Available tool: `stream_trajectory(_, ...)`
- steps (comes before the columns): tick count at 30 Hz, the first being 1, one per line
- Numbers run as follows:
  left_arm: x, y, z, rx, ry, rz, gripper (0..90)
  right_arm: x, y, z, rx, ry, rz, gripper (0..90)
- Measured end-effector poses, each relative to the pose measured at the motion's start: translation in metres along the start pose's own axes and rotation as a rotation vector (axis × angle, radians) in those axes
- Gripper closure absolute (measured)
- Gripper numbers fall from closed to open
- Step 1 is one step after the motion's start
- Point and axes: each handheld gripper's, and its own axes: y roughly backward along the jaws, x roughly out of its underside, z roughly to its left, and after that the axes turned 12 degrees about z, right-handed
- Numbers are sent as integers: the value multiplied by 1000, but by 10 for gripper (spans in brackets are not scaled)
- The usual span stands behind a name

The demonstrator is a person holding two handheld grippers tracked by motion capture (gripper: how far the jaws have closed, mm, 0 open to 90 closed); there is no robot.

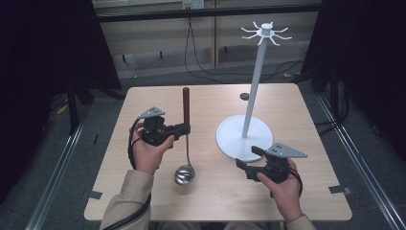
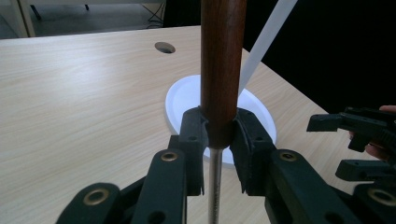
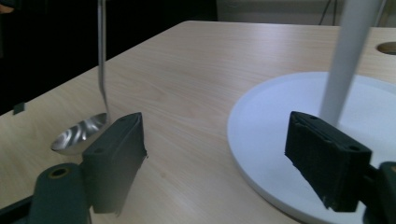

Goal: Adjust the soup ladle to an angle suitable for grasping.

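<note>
- R tongs (image 1: 245,160), nearest the person, low over the counter (image 1: 210,191) just beside the stand's base: jaws spread wide w/ nothing between them. In the right gripper view the gap frames bare wood, base rim on one side, ladle bowl on the other.
- Ladle (image 1: 185,143): held upright by the L tongs (image 1: 184,128), bowl end down. Bowl (image 1: 184,175) sits at or just above the counter; can't tell if it touches.
- L tongs pinching the ladle right at the bottom of the wooden grip (image 2: 223,70), where wood meets the metal shaft (image 2: 215,186). Pads pressed on both sides, seen close in the left gripper view.
- Handling, my guess: stiff all through, no flex. Bowl end prob. the heavy end, so it hangs steady below the grip but could swing if tipped. Polished steel shaft is thin + slippery; wood is thicker w/ more bite. Best hold = the wood, as now. Not fragile.
- Looks: dark reddish-brown round handle, slim shiny steel shaft w/ a slight bend near the bowl, round mirror-bright bowl (image 3: 81,133).
- Stand (image 1: 251,96) beyond, to the right of the ladle: white round base (image 1: 230,139), tall white pole, ring of curved hooks (image 1: 265,32) on top. Ladle well apart from the hooks.
- Far edge of the counter: small dark round hole (image 1: 244,96).
</note>
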Motion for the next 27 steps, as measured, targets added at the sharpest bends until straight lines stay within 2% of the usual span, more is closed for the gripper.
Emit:
stream_trajectory(3, -1, -1, -6, 7, -12, -4, 750, -12, -8, 11, -25, 6, -11, 246)
stream_trajectory(8, -1, -2, -9, 20, -18, -6, 750, -22, -12, 17, -40, 12, -31, 278)
stream_trajectory(9, -1, -2, -10, 18, -8, -13, 749, -24, -13, 19, -42, 10, -34, 284)
stream_trajectory(11, -1, -3, -14, 24, -17, -14, 749, -29, -17, 25, -66, 7, -47, 336)
stream_trajectory(14, -2, -5, -17, 29, -11, -18, 749, -32, -21, 31, -82, 0, -42, 351)
stream_trajectory(15, -3, -6, -20, 34, -21, -13, 749, -34, -27, 36, -105, -1, -26, 368)
stream_trajectory(17, -3, -8, -23, 36, -17, -16, 750, -35, -29, 39, -106, -8, -12, 378)
stream_trajectory(18, -3, -9, -24, 40, -16, -22, 749, -36, -35, 44, -122, -35, -2, 428)
stream_trajectory(20, -3, -11, -27, 43, -18, -22, 749, -37, -39, 47, -132, -33, -5, 492)
stream_trajectory(23, -3, -13, -31, 55, -24, -22, 749, -38, -43, 50, -144, -23, -10, 508)
stream_trajectory(27, -5, -17, -38, 63, -22, -29, 749, -41, -51, 56, -147, -34, -14, 587)
